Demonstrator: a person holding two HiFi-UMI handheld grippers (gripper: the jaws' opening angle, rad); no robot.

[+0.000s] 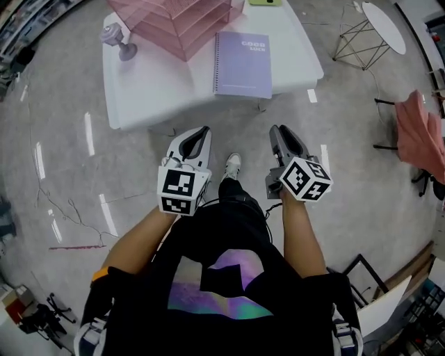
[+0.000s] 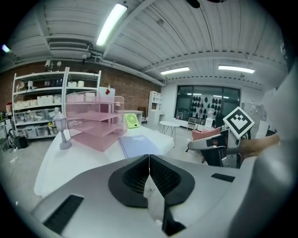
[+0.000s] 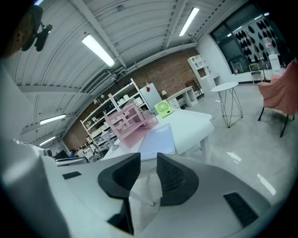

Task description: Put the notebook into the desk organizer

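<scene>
A lavender spiral notebook [image 1: 243, 64] lies flat on the white table [image 1: 153, 90], just right of the pink tiered desk organizer [image 1: 174, 24]. Both grippers hover over the floor short of the table's near edge. My left gripper [image 1: 198, 133] is shut with nothing in it; its pads meet in the left gripper view [image 2: 148, 162]. My right gripper [image 1: 285, 132] is open, a gap showing between its empty jaws [image 3: 148, 163]. The notebook [image 3: 158, 142] and organizer [image 3: 130, 120] lie ahead of it. From the left gripper the notebook [image 2: 138, 145] and organizer [image 2: 93, 122] also show.
A small lamp-shaped ornament [image 1: 118, 40] stands at the table's left end and a green object [image 1: 264, 2] at its far edge. A round wire-legged side table [image 1: 372, 31] and a chair with pink cloth [image 1: 421, 139] stand to the right. The person's shoe [image 1: 233, 167] is between the grippers.
</scene>
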